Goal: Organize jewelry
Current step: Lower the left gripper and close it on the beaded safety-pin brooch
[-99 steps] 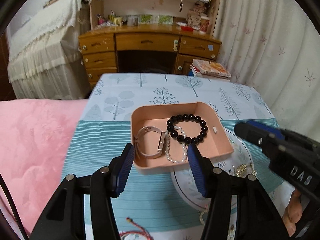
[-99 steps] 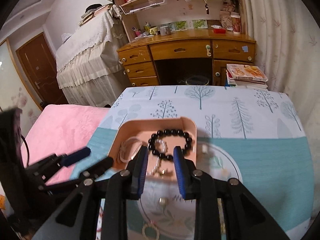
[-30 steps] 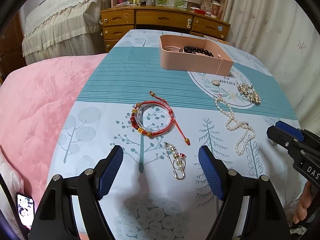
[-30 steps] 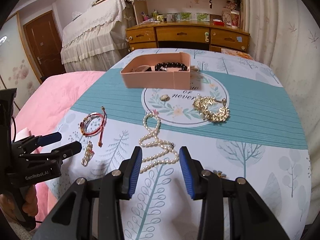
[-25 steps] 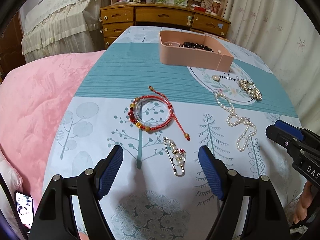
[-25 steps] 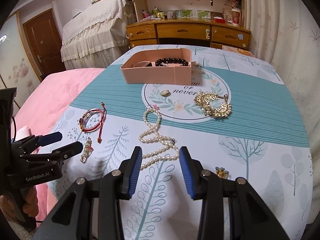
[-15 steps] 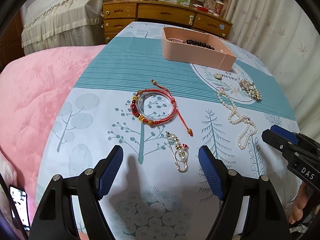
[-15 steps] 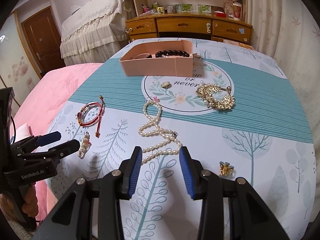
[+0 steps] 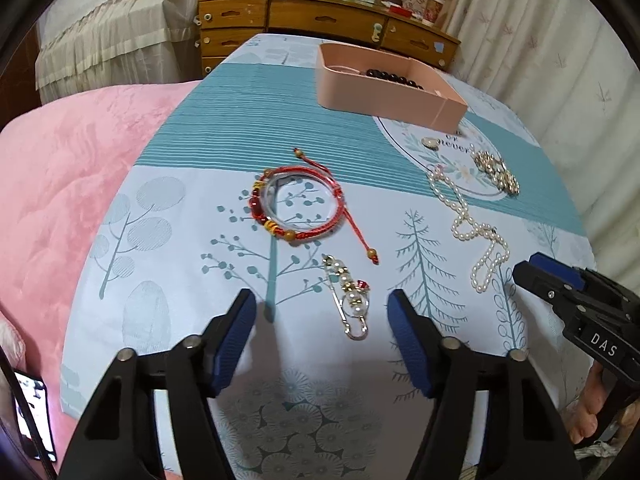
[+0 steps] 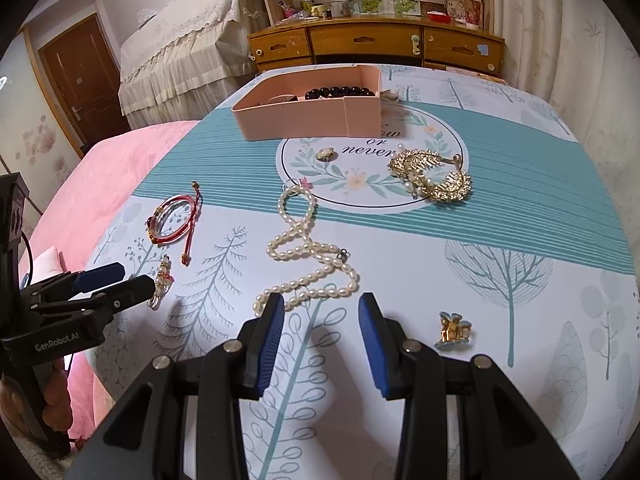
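Since three seconds ago we have pulled both grippers back from the pink tray (image 9: 384, 94) to the table's near edge. Our left gripper (image 9: 320, 320) hangs with jaws spread wide and empty, and the pearl safety-pin brooch (image 9: 350, 296) lies between its fingertips, nearer the right one. Beyond the brooch, toward the tray, lies the red cord bracelet (image 9: 298, 204). Our right gripper (image 10: 320, 320) is also spread and holds nothing; the near end of the pearl necklace (image 10: 308, 248) lies just beyond its left fingertip (image 10: 272, 316).
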`<state>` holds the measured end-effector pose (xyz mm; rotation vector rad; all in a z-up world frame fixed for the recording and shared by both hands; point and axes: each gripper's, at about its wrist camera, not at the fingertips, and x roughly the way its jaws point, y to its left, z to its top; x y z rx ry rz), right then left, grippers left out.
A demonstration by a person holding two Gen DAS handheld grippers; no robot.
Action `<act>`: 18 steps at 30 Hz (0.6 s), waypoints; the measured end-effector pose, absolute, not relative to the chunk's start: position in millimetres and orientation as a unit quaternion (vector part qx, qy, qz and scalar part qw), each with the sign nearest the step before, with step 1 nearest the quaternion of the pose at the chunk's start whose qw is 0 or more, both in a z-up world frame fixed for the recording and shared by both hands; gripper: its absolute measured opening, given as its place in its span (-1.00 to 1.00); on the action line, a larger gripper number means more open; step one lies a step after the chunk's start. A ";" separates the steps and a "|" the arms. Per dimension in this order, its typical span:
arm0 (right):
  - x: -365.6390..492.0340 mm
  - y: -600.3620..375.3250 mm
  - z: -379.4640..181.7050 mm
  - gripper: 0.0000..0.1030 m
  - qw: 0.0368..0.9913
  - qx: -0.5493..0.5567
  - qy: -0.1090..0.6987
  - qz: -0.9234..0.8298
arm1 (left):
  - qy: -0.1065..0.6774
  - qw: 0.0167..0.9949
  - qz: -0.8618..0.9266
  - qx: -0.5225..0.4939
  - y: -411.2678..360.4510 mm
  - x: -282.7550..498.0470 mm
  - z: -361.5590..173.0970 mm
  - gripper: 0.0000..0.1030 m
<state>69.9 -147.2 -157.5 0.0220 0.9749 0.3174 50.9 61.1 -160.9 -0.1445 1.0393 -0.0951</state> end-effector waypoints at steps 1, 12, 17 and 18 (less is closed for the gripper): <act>70.2 -147.4 -158.4 -0.24 0.871 0.011 0.467 0.152 | 0.498 0.863 -0.048 -0.064 58.1 51.9 -161.8 0.12; 70.9 -150.5 -163.2 -0.24 0.870 0.022 0.467 0.157 | 0.525 0.849 -0.051 -0.031 45.6 53.4 -165.5 -0.13; 72.7 -153.1 -164.3 -0.24 0.869 0.030 0.467 0.160 | 0.530 0.847 -0.042 -0.009 44.0 50.1 -165.7 -0.36; 73.0 -153.2 -165.0 -0.24 0.869 0.033 0.467 0.162 | 0.531 0.846 -0.038 -0.006 45.0 50.1 -165.7 -0.48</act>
